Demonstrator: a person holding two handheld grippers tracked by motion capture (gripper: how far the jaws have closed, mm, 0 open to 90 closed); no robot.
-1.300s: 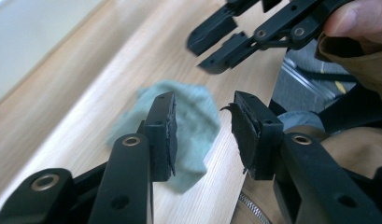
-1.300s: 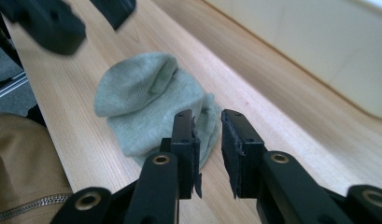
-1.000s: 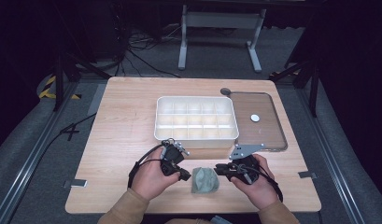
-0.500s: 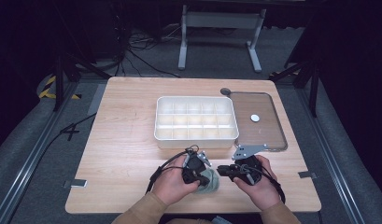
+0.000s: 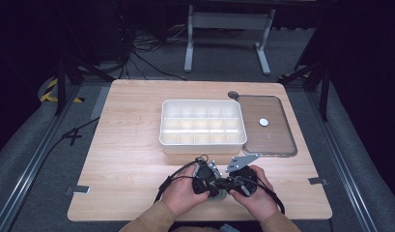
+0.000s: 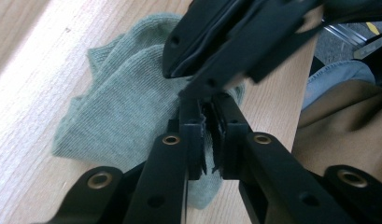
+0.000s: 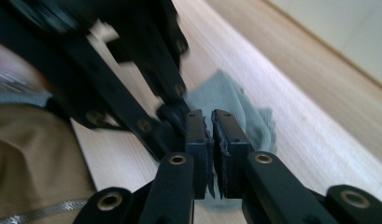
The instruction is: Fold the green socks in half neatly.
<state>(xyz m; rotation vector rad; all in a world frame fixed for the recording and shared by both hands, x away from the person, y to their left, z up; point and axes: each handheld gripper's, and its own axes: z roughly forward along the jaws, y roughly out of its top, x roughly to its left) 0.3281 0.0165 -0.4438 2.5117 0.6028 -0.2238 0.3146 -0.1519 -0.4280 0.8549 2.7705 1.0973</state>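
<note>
Both grippers are bunched together at the near edge of the wooden table (image 5: 127, 145), right in front of the person, w/ a grey-green knitted cloth (image 6: 128, 102) lying crumpled between them, looks like a sock or small rag, can't tell which. Left gripper (image 5: 210, 180) comes in from the left hand (image 5: 183, 193); its jaws have just been opening a touch, yet in the left gripper view they stand nearly together w/ a fold of the cloth pinched in the narrow gap. Right gripper (image 5: 233, 181), in the right hand (image 5: 255, 193), grey three-cornered plate on top, is likewise almost closed, and in the right gripper view a bit of the same fabric sits between its pads. So each has hold of the cloth, tips close to touching each other. Cloth rests flat on the table near the front edge, mostly hidden under the grippers from above. Farther back, approx mid-table, a white compartment tray (image 5: 203, 141); just beside it on the right a brown tray (image 5: 272, 140) w/ a small white disc (image 5: 263, 122).
</note>
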